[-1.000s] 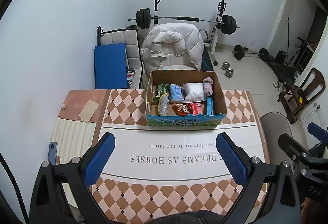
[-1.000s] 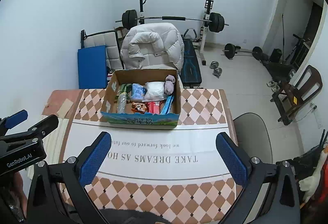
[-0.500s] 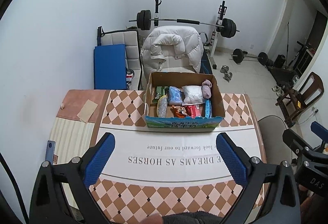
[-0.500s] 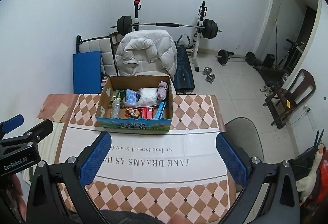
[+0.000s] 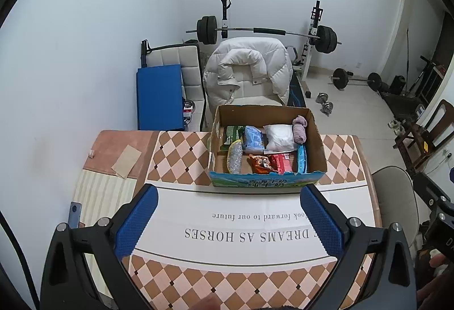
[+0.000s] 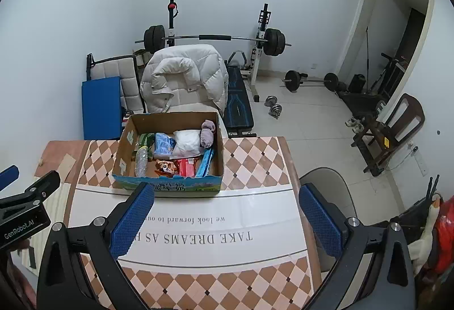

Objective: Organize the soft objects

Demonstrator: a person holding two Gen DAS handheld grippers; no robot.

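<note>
Currently: cardboard box (soft items inside) on checked surface; left hand-held gripper and right hand-held gripper both spread apart, empty.

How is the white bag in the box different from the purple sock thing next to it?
The white bag is puffy, wide and shiny like plastic; the purple sock is narrower, rolled up and looks like cloth. The bag lies flat toward the middle of the box; the sock is tucked in the far right corner against the wall. Both lie in the box's back row, side by side, and look soft.
</note>
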